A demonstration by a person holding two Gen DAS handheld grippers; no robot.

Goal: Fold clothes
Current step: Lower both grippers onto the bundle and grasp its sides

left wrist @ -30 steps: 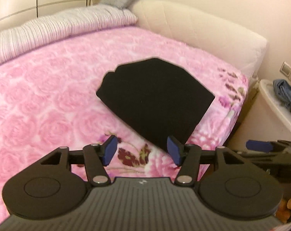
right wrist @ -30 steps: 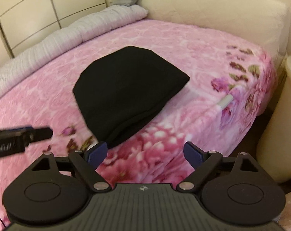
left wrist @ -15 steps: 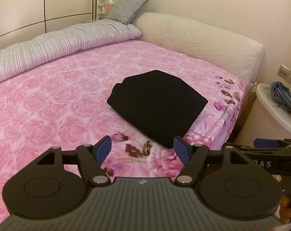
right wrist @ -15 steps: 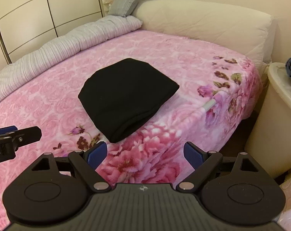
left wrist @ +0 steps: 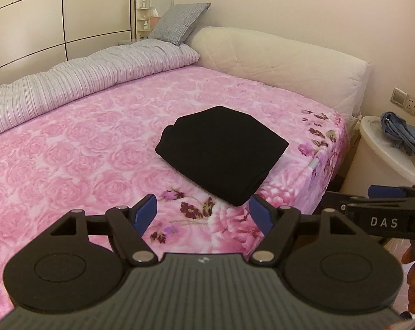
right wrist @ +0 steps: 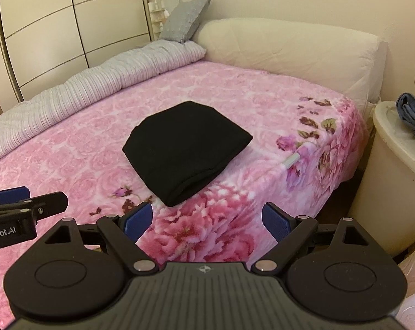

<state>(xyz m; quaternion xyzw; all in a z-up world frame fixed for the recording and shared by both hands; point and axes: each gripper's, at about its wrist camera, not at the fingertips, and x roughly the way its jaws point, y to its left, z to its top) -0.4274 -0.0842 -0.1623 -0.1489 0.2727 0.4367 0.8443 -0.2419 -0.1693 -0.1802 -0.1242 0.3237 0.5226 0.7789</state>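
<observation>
A black garment (left wrist: 221, 151) lies folded into a compact block on the pink rose bedspread (left wrist: 83, 137), near the bed's right corner. It also shows in the right wrist view (right wrist: 185, 148). My left gripper (left wrist: 203, 214) is open and empty, held above the bed's near edge, short of the garment. My right gripper (right wrist: 207, 220) is open and empty, also back from the garment. Each gripper shows at the edge of the other's view: the right one (left wrist: 383, 209), the left one (right wrist: 23, 203).
A striped grey duvet (left wrist: 83, 79) and a grey pillow (left wrist: 177, 22) lie at the far side. A cream headboard (left wrist: 276, 63) runs along the right. A white bin (left wrist: 386, 159) beside the bed carries blue cloth (left wrist: 402, 134). Wardrobe doors (right wrist: 56, 33) stand behind.
Both grippers have drawn back and up from the folded garment, which now looks smaller and farther away. Both stay open.
</observation>
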